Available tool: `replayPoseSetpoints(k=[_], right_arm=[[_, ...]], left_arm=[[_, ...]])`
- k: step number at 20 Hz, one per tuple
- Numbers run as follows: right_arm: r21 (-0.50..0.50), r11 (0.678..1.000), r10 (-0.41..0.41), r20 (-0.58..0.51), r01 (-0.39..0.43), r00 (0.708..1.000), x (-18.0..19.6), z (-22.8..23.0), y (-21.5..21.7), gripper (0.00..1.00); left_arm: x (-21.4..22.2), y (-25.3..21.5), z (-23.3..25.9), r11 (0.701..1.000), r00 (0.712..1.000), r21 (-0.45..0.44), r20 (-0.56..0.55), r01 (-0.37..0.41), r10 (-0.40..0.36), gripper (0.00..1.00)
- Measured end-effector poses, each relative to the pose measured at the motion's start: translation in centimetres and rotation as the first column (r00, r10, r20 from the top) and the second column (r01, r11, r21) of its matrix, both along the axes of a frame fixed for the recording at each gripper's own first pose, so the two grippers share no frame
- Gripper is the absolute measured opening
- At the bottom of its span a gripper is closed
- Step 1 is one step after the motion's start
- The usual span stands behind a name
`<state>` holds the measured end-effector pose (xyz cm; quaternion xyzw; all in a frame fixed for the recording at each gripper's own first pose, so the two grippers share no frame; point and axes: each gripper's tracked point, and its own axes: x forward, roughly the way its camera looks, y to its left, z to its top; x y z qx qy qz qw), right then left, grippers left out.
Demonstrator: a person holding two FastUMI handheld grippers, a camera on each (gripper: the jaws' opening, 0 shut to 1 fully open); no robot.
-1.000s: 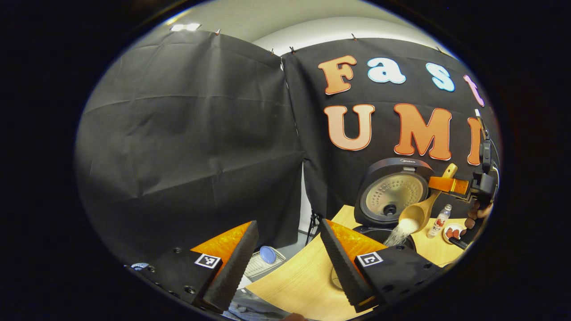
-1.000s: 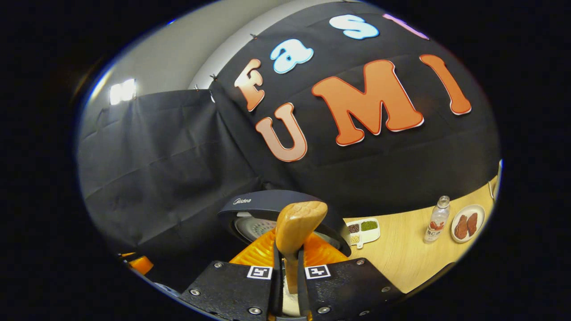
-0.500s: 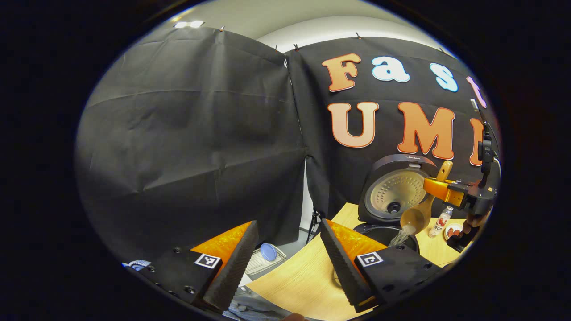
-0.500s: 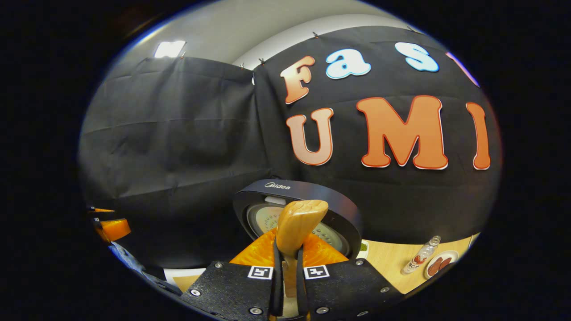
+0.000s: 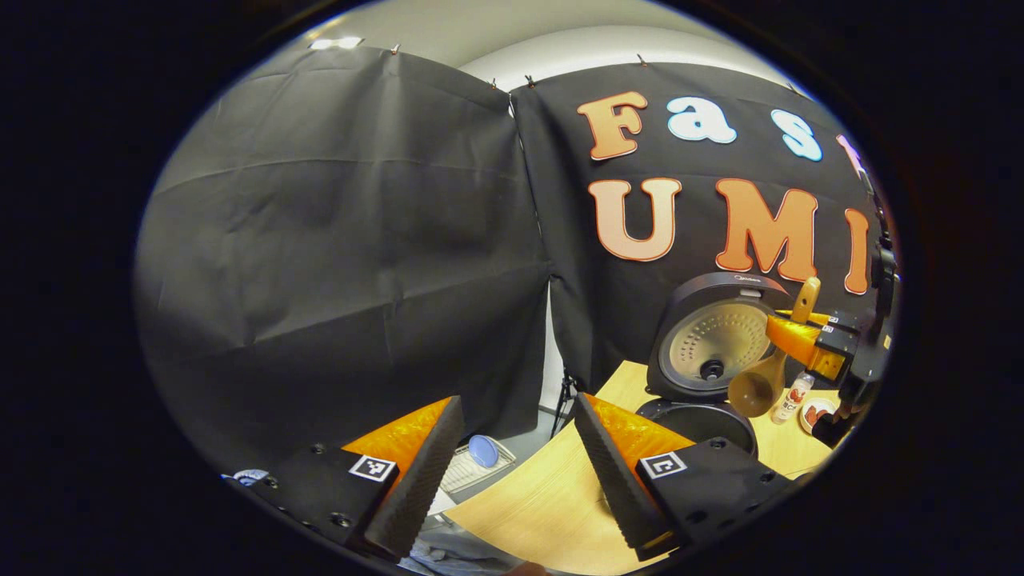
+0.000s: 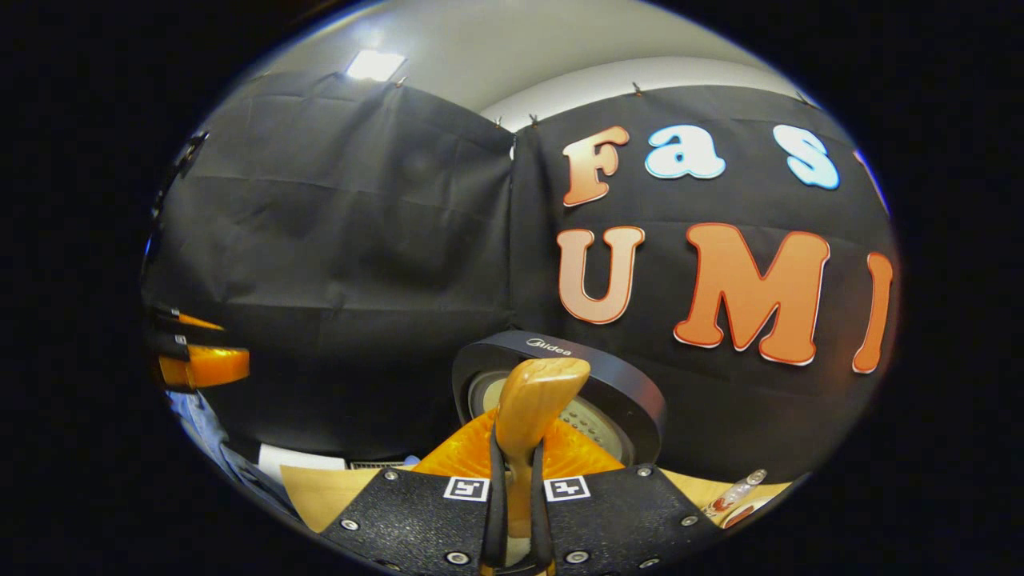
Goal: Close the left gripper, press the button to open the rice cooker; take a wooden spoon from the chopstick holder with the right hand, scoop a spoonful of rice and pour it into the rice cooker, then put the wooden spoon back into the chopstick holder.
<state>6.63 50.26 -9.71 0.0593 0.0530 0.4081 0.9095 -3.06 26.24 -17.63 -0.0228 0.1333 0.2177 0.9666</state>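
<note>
At the right of the left gripper view, the rice that was streaming from my wooden spoon (image 5: pixel 758 386) a second ago has stopped; its bowl now hangs tipped, apparently empty, above the open rice cooker (image 5: pixel 704 376). My right tool (image 6: pixel 514 520) stays clamped on the handle and my left tool (image 5: pixel 512 464) idles wide open over the worktop (image 5: pixel 544 504). I judge the pour done, leaving only the return to the chopstick holder.

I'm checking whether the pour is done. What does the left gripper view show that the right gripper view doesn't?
Left gripper view alone: the spoon bowl, tipped over the cooker's open pot, no rice falling; also the open left tool.
Right gripper view alone: the right tool shut on the spoon handle, seen close up.
Both: the raised cooker lid, the wooden table, a bottle.
</note>
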Motion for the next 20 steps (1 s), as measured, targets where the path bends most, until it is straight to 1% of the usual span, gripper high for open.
replayPoseSetpoints(k=[1,3,4,5,6,8,9,10,11,12,14,15,16,17,20], right_arm=[[0.037,0.999,-0.009,-0.042,0.010,0.999,0.2,0.4,-1.0,0.11],[0.103,0.994,-0.033,-0.122,0.045,0.992,1.4,1.0,-3.6,0.11],[0.123,0.990,-0.046,-0.154,0.066,0.987,1.9,1.1,-4.7,0.11],[0.135,0.987,-0.064,-0.177,0.088,0.982,2.1,1.1,-6.0,0.11],[0.137,0.984,-0.082,-0.196,0.110,0.977,2.2,0.9,-7.5,0.11],[0.131,0.978,-0.127,-0.223,0.159,0.967,2.3,0.3,-10.9,0.11],[0.124,0.975,-0.152,-0.233,0.184,0.961,2.2,-0.2,-12.7,0.11],[0.110,0.971,-0.179,-0.240,0.210,0.954,2.1,-0.6,-14.5,0.11],[0.098,0.966,-0.210,-0.246,0.239,0.946,1.9,-1.2,-16.4,0.11],[0.076,0.960,-0.242,-0.250,0.269,0.937,1.8,-2.1,-18.3,0.11],[0.015,0.942,-0.319,-0.277,0.336,0.906,1.5,-4.9,-22.5,0.11],[-0.003,0.930,-0.351,-0.295,0.367,0.888,1.3,-6.0,-24.6,0.11],[-0.012,0.918,-0.381,-0.312,0.397,0.870,1.0,-6.4,-26.8,0.11],[-0.015,0.904,-0.408,-0.325,0.427,0.853,1.0,-6.8,-28.4,0.11],[-0.032,0.866,-0.479,-0.343,0.500,0.808,0.9,-8.0,-33.1,0.11]], left_arm=[[0.0,-0.1,0.0,1.000,1.000,-0.001,0.000,0.007,-0.007,0.95],[0.1,-0.2,0.0,1.000,1.000,0.003,-0.006,0.020,-0.020,0.95],[0.2,-0.3,0.0,1.000,1.000,0.005,-0.007,0.026,-0.026,0.95],[0.8,-0.5,0.0,0.999,0.999,0.003,-0.005,0.035,-0.035,0.91],[1.5,-0.8,0.3,0.999,0.999,-0.003,-0.002,0.045,-0.045,0.95],[3.0,-1.6,0.5,0.998,0.998,-0.005,0.006,0.065,-0.065,0.95],[3.1,-1.9,0.6,0.997,0.997,-0.001,0.008,0.073,-0.073,0.95],[3.3,-2.2,1.0,0.997,0.996,0.004,0.011,0.083,-0.083,0.91],[3.4,-2.7,1.4,0.995,0.995,0.009,0.016,0.100,-0.100,0.91],[3.6,-3.3,1.9,0.993,0.993,0.014,0.026,0.116,-0.116,0.95],[3.6,-4.1,2.2,0.991,0.991,0.014,0.031,0.130,-0.130,0.95],[3.7,-4.4,2.6,0.990,0.990,0.012,0.035,0.137,-0.138,1.00],[3.7,-4.8,2.9,0.990,0.989,0.015,0.036,0.142,-0.143,0.90],[3.8,-5.0,2.9,0.990,0.989,0.023,0.033,0.142,-0.143,0.95],[3.7,-6.3,3.2,0.987,0.988,0.032,0.018,0.156,-0.156,0.90]])
